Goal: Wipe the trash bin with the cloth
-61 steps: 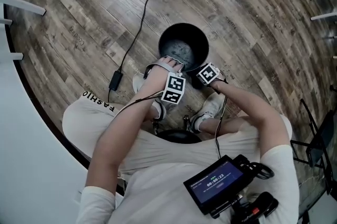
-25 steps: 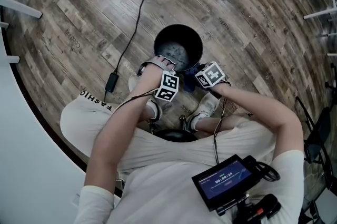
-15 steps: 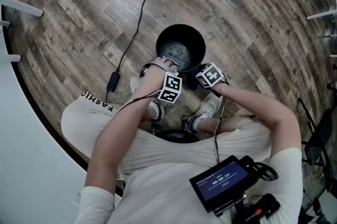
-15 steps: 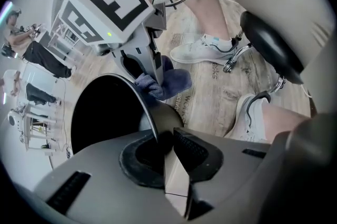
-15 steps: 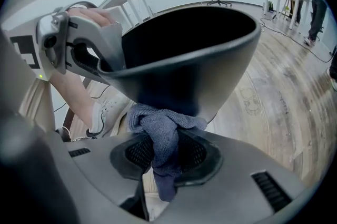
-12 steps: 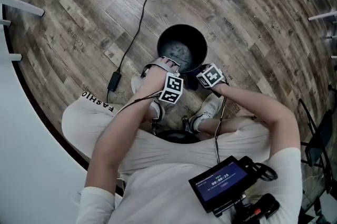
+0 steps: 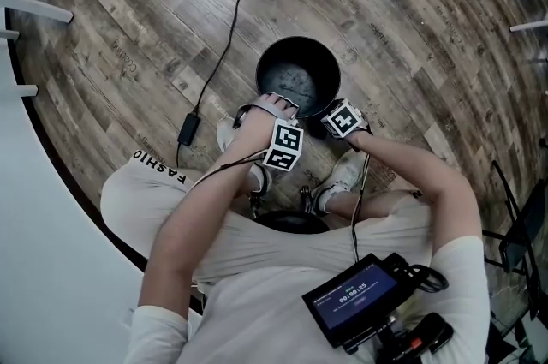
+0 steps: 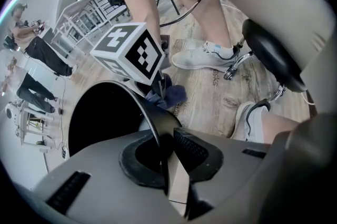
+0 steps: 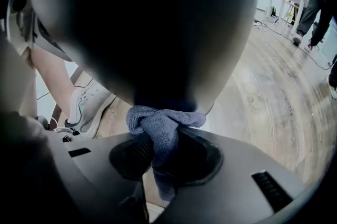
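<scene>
Black round metal trash bin (image 7: pixel 318 54) — judged light, rigid, slick; rim best hold, left gripper (image 8: pixel 169 150) clamped there. Blue soft cloth (image 9: pixel 164 122) — limp, bunched; right gripper (image 9: pixel 158 152) clenched on it, at bin wall.

Black bin (image 7: pixel 318 65), blue cloth (image 9: pixel 163 124)

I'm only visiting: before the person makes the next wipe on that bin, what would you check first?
1. Grip of left tool on bin rim: ok, clamped.
2. Grip of right tool on cloth: ok.
3. Contact of cloth with the bin's outer wall: ok.
4. Bin upright on floor: ok.
5. Loose cable apart from bin: ok.
6. Wall wiped clean: cannot tell.
</scene>
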